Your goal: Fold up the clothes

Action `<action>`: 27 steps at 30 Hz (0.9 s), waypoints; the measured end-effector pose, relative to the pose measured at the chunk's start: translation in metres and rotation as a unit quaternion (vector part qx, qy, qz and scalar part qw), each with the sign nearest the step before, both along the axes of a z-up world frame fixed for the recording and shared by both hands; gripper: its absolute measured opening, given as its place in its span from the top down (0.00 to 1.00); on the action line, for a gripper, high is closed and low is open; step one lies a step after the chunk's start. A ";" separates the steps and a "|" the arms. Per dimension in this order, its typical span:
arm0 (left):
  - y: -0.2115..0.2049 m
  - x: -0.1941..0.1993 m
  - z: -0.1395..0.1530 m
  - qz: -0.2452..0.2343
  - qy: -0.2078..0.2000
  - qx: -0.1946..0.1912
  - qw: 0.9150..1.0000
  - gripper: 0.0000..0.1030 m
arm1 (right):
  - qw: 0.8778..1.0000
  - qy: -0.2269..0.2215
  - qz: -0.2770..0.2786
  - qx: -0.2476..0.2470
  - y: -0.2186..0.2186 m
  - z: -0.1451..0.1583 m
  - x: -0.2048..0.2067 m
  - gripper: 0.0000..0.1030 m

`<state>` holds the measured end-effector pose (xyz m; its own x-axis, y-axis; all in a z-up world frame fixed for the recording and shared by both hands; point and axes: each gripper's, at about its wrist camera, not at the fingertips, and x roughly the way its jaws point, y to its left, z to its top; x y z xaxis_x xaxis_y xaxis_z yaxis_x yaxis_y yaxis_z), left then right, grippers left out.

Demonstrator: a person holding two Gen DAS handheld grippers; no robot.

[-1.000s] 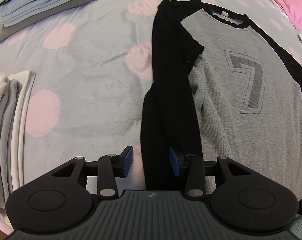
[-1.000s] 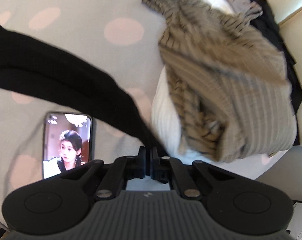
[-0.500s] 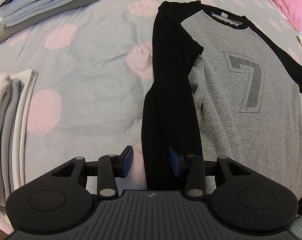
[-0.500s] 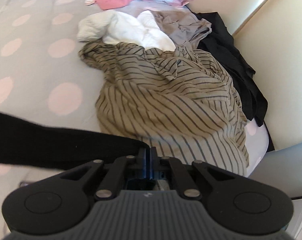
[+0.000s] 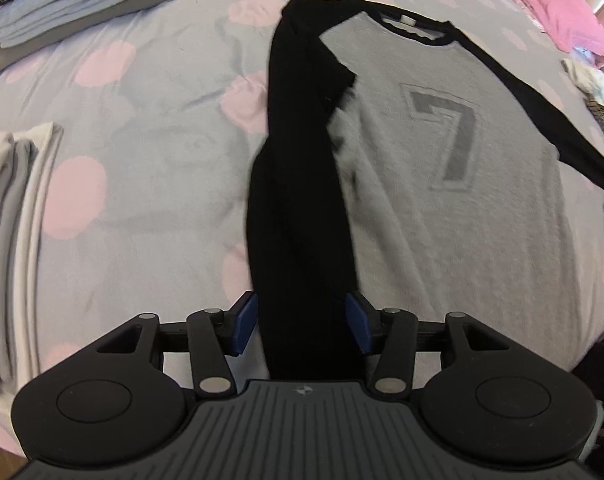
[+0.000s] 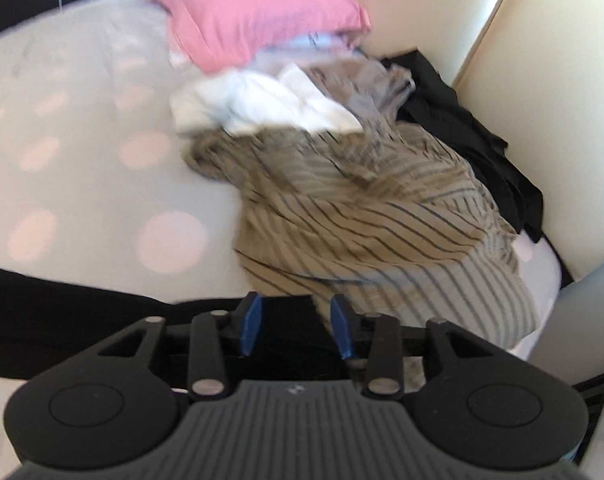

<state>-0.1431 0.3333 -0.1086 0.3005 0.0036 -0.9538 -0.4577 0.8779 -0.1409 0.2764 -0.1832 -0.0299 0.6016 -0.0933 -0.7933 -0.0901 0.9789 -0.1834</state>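
Since a second ago your right gripper [image 6: 295,325], then pinched flat on the black sleeve [image 6: 62,320], is opening with the cuff loose between its blue pads, and your left gripper [image 5: 302,322] is spreading too, its pads clear of the other sleeve [image 5: 298,184]. One grey raglan shirt [image 5: 442,200] with a 7 lies flat at centre-right of the left view, collar toward the top, long axis running up the frame, left sleeve folded down along the body. You have two folded stacks [image 5: 18,208] at the left on the pink-dotted bedspread [image 5: 150,160], plus one unfolded pile [image 6: 362,216] under a pink pillow [image 6: 254,16].
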 end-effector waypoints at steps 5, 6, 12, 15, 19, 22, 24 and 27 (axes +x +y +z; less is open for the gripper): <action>-0.026 -0.009 -0.003 -0.019 -0.002 -0.001 1.000 0.55 | 0.999 -0.028 0.018 0.001 0.016 0.010 -0.019 0.47; -0.030 -0.010 -0.005 -0.023 0.001 0.001 1.000 0.55 | 0.999 -0.029 0.018 0.002 0.016 0.012 -0.021 0.47; -0.035 -0.012 -0.019 -0.021 0.031 0.012 0.999 0.71 | 0.996 -0.045 0.044 0.063 0.023 0.026 -0.040 0.41; -0.030 -0.014 -0.020 -0.012 0.033 0.010 0.999 0.82 | 0.992 -0.057 0.080 0.078 0.037 0.032 -0.054 0.35; -0.023 -0.017 -0.015 0.004 0.017 -0.005 1.000 0.96 | 0.987 -0.053 0.117 0.092 0.057 0.035 -0.069 0.34; -0.021 -0.021 -0.005 0.014 -0.002 -0.007 1.000 0.97 | 0.984 -0.047 0.137 0.103 0.070 0.034 -0.079 0.31; -0.017 -0.023 0.004 0.024 -0.016 -0.009 1.000 0.97 | 0.982 -0.041 0.152 0.106 0.078 0.032 -0.085 0.31; -0.008 -0.028 0.020 0.045 -0.038 -0.016 0.998 0.97 | 0.979 -0.032 0.177 0.097 0.091 0.027 -0.094 0.31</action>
<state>-0.1715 0.3250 -0.0886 0.3723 0.0045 -0.9281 -0.5211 0.8285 -0.2050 0.1824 -0.0923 -0.0024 0.6179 0.2785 -0.7353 -0.4240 0.9056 -0.0133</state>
